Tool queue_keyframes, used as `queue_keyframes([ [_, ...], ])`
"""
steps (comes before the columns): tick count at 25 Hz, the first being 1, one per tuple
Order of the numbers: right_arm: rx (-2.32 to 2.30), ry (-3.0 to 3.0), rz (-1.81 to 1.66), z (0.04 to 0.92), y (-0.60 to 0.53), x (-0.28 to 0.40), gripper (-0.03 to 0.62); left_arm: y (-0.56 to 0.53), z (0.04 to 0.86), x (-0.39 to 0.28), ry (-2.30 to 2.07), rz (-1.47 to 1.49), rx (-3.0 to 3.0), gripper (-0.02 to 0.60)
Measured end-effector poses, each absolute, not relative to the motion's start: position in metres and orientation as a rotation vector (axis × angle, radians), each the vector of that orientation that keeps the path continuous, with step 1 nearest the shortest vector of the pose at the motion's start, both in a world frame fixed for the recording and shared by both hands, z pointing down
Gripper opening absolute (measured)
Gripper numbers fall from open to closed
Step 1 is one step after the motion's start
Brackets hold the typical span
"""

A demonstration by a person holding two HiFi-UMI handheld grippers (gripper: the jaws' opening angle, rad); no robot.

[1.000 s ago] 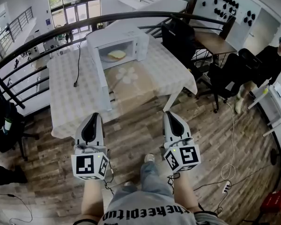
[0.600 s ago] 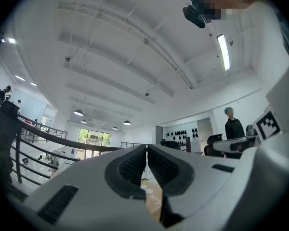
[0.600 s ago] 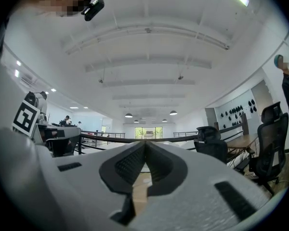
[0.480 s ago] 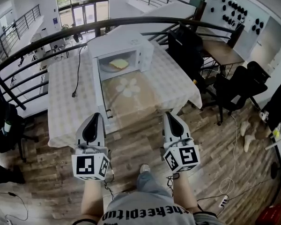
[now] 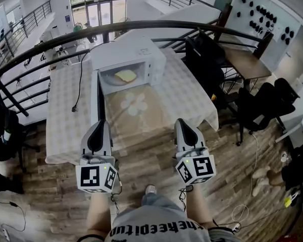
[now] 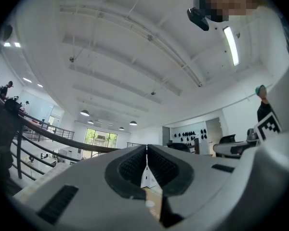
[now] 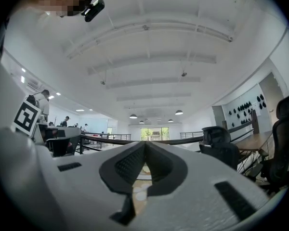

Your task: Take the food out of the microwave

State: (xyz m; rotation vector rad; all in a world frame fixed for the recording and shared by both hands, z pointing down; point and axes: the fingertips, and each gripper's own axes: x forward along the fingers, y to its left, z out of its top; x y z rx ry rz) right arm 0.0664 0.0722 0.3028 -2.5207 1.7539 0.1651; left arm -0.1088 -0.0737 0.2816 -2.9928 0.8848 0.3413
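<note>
Plainly, both tongs are closed and carry nothing. In the left gripper view the left gripper (image 6: 146,150) has its two dark pads pressed together at the tips with nothing between them. The right gripper view shows the same of the right gripper (image 7: 144,146). From the head view the left gripper (image 5: 100,126) and right gripper (image 5: 182,123) are held side by side over the wooden floor (image 5: 141,160). Both point toward the near edge of a table (image 5: 65,115) covered in a pale checked cloth. On that table stands a white microwave (image 5: 141,52) with its door (image 5: 97,92) swung wide open toward the left gripper. The food (image 5: 125,75), a flat pale-yellow piece, lies on a plate (image 5: 112,79) inside the oven's cavity, well apart from both grippers. A black power cord (image 5: 79,82) trails across the cloth left of the microwave.
</note>
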Motion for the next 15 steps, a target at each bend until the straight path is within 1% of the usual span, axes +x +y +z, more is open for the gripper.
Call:
queue_keyframes([
  [7, -2.464, 1.820, 0.182, 0.297, 0.055, 0.115, 0.005, -0.085, 0.278, -0.068, 0.981, 0.347, -2.967, 0.012],
  [11, -2.436, 1.862, 0.180, 0.303, 0.047, 0.133, 0.005, -0.088, 0.277, -0.055, 1.012, 0.404, -2.985, 0.012],
  [15, -2.410, 1.896, 0.157, 0.309, 0.037, 0.142, 0.005, -0.089, 0.279, -0.040, 0.993, 0.353, -2.972, 0.012],
])
